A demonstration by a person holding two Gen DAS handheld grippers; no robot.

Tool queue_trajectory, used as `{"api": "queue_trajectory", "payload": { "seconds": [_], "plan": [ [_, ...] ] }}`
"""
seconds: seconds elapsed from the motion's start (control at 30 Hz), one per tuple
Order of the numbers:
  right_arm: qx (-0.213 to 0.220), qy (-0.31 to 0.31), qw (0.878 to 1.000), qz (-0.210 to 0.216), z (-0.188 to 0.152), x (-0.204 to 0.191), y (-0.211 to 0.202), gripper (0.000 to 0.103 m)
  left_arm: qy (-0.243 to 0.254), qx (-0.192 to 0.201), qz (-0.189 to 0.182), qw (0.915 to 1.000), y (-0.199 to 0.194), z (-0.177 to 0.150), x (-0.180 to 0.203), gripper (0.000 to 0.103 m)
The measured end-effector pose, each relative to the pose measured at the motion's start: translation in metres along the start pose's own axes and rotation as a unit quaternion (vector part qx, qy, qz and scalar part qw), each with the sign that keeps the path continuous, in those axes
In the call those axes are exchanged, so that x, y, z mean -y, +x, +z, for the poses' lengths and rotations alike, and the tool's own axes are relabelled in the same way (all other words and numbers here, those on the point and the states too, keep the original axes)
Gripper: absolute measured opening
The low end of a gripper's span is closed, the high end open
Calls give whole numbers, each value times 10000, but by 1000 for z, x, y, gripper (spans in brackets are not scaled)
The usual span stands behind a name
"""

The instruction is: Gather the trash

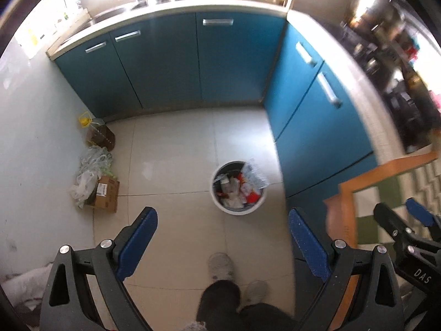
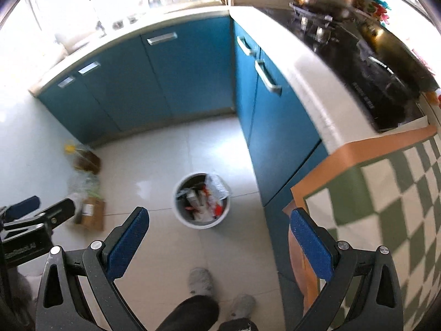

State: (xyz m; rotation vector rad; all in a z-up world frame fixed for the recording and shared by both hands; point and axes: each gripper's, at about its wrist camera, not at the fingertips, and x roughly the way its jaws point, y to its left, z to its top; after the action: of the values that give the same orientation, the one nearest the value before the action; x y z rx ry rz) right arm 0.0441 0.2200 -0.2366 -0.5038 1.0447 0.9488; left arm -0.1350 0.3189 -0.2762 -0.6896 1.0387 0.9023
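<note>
A round white trash bin (image 1: 238,187) stands on the tiled floor by the blue cabinets, full of wrappers and a crumpled clear plastic bottle; it also shows in the right wrist view (image 2: 202,200). My left gripper (image 1: 223,237) is open and empty, held high above the floor before the bin. My right gripper (image 2: 219,235) is open and empty, at similar height. The right gripper (image 1: 408,220) shows at the right edge of the left wrist view, and the left gripper (image 2: 35,209) at the left edge of the right wrist view.
Blue L-shaped kitchen cabinets (image 1: 198,60) close the back and right. A cardboard box (image 1: 106,194), plastic bags (image 1: 91,171) and an oil jug (image 1: 97,133) sit by the left wall. A table with green checkered cloth (image 2: 386,201) is at the right. The person's feet (image 1: 220,266) are below.
</note>
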Motion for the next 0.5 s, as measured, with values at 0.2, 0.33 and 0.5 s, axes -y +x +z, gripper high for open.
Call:
{"api": "queue_trajectory", "payload": {
  "seconds": [0.2, 0.33, 0.5],
  "plan": [
    [231, -274, 9976, 598, -13, 12, -103, 103, -128, 257, -266, 9992, -78, -25, 17, 97],
    [280, -343, 9948, 913, -26, 22, -144, 103, -239, 339, -463, 9981, -118, -47, 24, 97],
    [247, -389, 9911, 1250, -43, 32, -181, 103, -409, 547, -600, 9959, -162, -69, 25, 97]
  ]
}}
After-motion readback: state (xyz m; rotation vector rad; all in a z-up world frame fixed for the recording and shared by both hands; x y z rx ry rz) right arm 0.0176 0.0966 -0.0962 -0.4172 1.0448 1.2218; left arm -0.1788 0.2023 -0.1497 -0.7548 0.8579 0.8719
